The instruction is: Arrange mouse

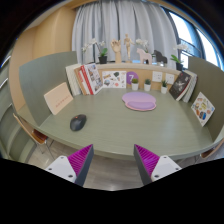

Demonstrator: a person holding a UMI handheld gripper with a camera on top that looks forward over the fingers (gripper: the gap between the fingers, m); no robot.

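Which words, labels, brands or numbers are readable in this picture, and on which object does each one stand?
None can be read.
Books leaning at the table's far edge: covers show print, too small to read.
Book beside them, further along: the same.
Mouse: no visible mark.
Gripper: open, no label visible.

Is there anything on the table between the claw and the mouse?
No. In the gripper view the open claw hovers at the near edge of the green table, and only bare tabletop lies between it and the dark mouse, which sits ahead and left.
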